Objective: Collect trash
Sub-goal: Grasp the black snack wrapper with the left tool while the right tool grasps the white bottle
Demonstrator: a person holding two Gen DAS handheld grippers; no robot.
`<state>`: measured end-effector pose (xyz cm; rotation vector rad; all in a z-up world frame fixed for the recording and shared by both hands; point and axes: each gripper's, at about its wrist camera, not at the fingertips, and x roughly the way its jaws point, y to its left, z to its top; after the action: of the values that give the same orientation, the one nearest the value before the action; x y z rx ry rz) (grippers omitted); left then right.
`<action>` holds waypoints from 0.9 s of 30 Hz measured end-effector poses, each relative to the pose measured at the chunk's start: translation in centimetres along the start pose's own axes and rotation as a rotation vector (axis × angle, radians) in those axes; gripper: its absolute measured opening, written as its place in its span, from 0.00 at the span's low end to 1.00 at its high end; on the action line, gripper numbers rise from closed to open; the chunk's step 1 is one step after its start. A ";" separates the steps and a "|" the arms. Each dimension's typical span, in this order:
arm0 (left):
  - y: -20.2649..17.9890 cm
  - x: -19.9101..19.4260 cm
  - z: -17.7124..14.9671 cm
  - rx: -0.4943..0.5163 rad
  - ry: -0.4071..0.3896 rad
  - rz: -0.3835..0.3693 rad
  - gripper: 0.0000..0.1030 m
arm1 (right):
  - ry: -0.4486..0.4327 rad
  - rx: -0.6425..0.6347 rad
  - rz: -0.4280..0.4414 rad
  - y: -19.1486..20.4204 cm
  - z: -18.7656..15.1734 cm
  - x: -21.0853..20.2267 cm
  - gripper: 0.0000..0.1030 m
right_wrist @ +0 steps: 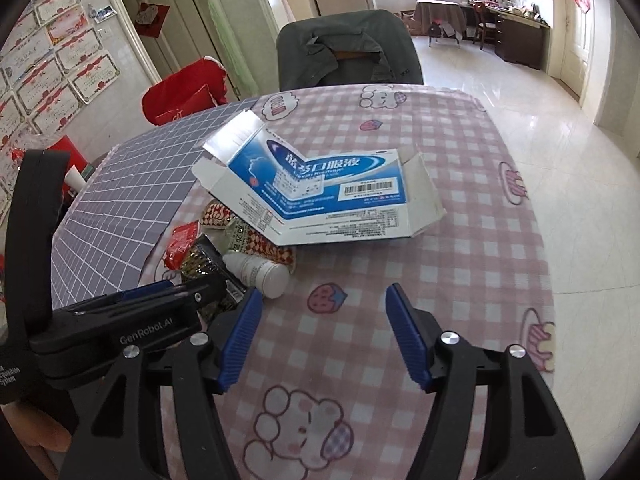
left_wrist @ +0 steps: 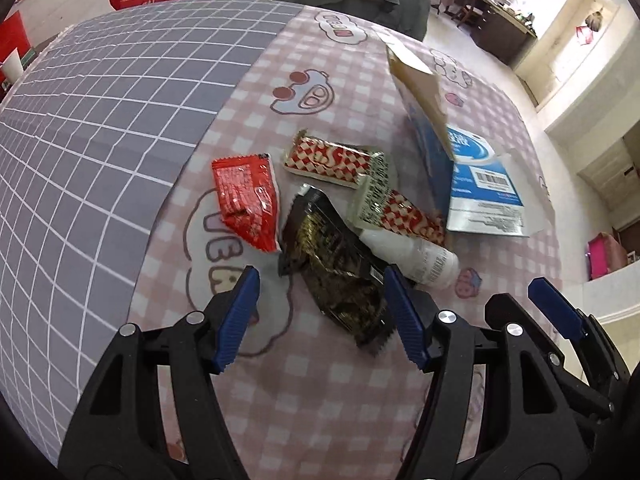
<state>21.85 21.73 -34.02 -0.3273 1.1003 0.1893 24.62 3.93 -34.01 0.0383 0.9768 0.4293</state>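
On the table (right_wrist: 460, 240) before you the trash lies in one cluster. The opened carton (right_wrist: 320, 188) sits on the far side, its near edge overlapping the checked wrappers (left_wrist: 332, 160). Left of those lies the sauce packet (left_wrist: 248, 200); nearer you the dark wrapper (left_wrist: 332, 272), with the small bottle (right_wrist: 260, 270) just right of it. Behind the table stands a draped chair (right_wrist: 348, 52). The gridded mat (left_wrist: 100, 120) covers the table's left part.

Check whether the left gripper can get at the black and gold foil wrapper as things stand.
Probably yes: the left gripper is open, with the black and gold foil wrapper lying between its fingers, uncovered.
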 end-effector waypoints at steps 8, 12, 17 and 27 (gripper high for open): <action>0.6 0.1 -0.2 0.044 -0.034 -0.045 0.27 | -0.008 -0.027 0.064 0.5 0.5 1.8 0.64; 2.3 -0.8 -0.8 0.009 -0.026 -0.058 0.24 | -0.007 -0.058 0.089 1.8 0.6 2.7 0.64; 4.0 -1.8 -1.7 0.007 -0.011 -0.058 0.24 | 0.001 -0.118 0.096 3.8 0.7 3.9 0.64; 4.9 -2.7 -3.6 0.030 -0.002 -0.065 0.24 | -0.012 -0.186 0.064 5.2 1.1 5.7 0.64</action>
<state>16.10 25.09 -33.85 -0.3352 1.0884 0.1150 26.51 10.99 -36.73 -0.0963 0.9224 0.5764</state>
